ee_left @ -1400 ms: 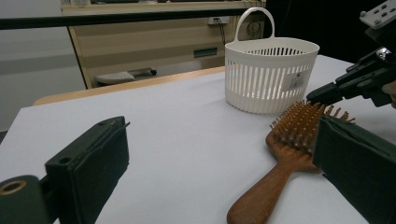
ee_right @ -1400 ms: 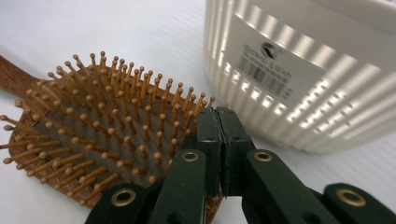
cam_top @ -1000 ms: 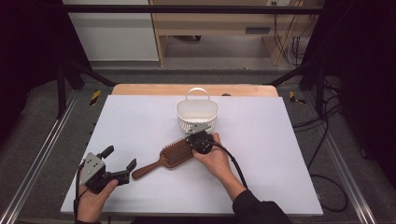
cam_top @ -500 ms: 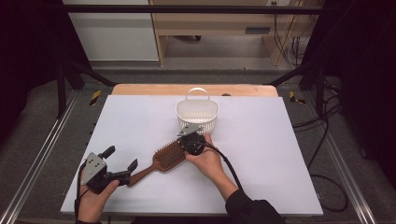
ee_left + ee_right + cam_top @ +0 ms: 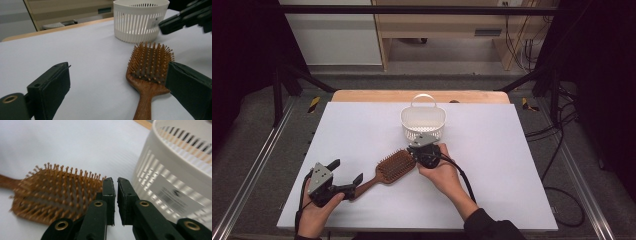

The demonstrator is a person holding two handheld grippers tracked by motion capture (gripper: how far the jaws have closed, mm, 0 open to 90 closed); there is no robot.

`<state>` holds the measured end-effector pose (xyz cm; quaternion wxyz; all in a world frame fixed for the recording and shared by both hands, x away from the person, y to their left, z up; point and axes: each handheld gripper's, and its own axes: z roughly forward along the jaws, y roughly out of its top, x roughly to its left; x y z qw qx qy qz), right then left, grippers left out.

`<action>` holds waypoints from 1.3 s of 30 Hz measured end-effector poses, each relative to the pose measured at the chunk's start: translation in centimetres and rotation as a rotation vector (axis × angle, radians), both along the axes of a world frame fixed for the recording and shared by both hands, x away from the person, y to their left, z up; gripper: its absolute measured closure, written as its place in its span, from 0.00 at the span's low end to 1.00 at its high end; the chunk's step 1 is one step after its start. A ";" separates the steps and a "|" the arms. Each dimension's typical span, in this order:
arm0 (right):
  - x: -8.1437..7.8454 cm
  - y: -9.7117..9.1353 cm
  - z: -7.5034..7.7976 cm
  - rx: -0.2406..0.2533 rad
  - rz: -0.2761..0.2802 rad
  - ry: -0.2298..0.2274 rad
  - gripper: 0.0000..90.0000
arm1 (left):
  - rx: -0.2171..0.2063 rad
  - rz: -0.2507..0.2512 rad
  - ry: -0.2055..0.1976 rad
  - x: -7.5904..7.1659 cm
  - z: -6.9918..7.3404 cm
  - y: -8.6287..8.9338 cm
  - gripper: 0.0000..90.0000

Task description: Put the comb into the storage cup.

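The brush (image 5: 393, 167) lies flat on the white table (image 5: 512, 165), bristles up, its paddle head toward the basket (image 5: 423, 121) and its wooden handle running down toward the left gripper (image 5: 346, 176). In the high view the left gripper sits near the table's front left corner, held in the left hand (image 5: 314, 215), its jaws standing wide apart with the end of the handle at or just beside the nearer jaw tip; whether it touches cannot be told from there. The left gripper view (image 5: 117, 87) shows the handle rising between the two spread jaws, closer to the jaw at the view's right, with clear table on the other side and neither pad pressing on it. The right gripper (image 5: 416, 150), held in the right hand (image 5: 443, 172), is at the head end of the brush, between the brush head and the basket. In the right gripper view (image 5: 116, 181) its jaws are nearly together with a narrow slit between them and nothing in that slit; they have just been opening slightly. The brush head (image 5: 57, 192) lies just beside and behind the jaw tips there, and the slotted wall of the basket (image 5: 175, 177) stands close on the other side. The basket is upright, its handle raised, apart from the brush.
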<state>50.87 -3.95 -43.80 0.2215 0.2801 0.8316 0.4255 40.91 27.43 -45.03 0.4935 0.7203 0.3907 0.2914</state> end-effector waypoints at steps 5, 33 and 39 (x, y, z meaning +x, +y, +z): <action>-2.0 -3.7 0.8 0.033 -0.023 -0.012 0.78 | 0.035 -0.019 0.039 0.2 -0.3 -0.6 0.07; -8.9 -19.0 -0.3 0.220 -0.244 -0.034 0.09 | 0.149 -0.028 0.091 1.2 2.5 -2.7 0.04; -8.5 -19.7 -0.6 0.248 -0.261 -0.049 0.11 | 0.212 -0.070 0.134 3.3 4.8 -4.0 0.04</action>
